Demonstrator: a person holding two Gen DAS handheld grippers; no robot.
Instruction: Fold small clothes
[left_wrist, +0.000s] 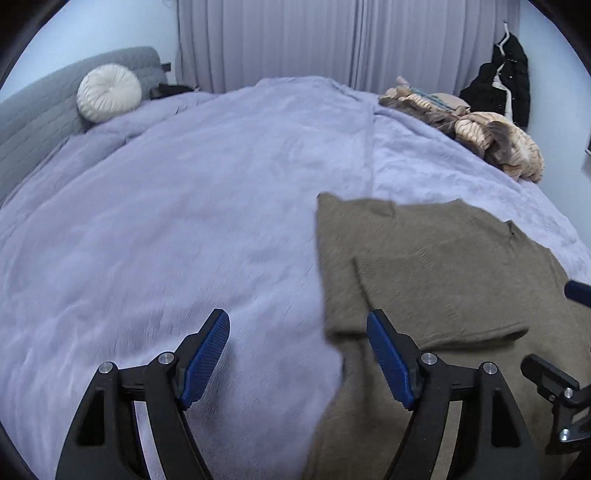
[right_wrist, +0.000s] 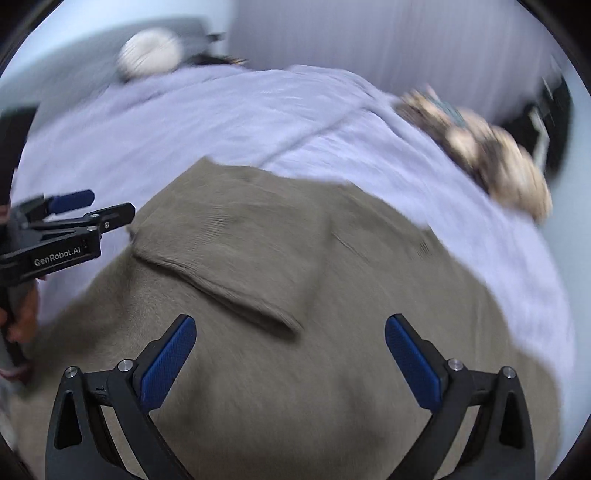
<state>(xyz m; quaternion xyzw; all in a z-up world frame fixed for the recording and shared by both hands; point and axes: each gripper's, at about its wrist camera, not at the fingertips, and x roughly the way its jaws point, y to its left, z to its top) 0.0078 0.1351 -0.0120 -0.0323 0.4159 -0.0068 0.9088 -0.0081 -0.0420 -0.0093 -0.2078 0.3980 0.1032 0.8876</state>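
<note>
An olive-brown knit sweater (left_wrist: 461, 240) (right_wrist: 332, 369) lies flat on the lilac bed cover (left_wrist: 166, 221). One sleeve (right_wrist: 221, 273) is folded in across its body. My left gripper (left_wrist: 297, 317) stands open above the sweater's left edge, with nothing pressed between its blue pads. It also shows at the left of the right wrist view, where a hand (right_wrist: 22, 321) holds it. My right gripper (right_wrist: 290, 319) is open over the sweater's lower body and grips nothing. One of its fingers (left_wrist: 546, 373) pokes in at the right edge of the left wrist view.
A pile of beige striped clothes (left_wrist: 487, 136) (right_wrist: 498, 162) lies at the bed's far right. A round white cushion (left_wrist: 109, 92) leans on the grey headboard (left_wrist: 33, 114). A black jacket (left_wrist: 509, 81) hangs by the curtain (left_wrist: 295, 37).
</note>
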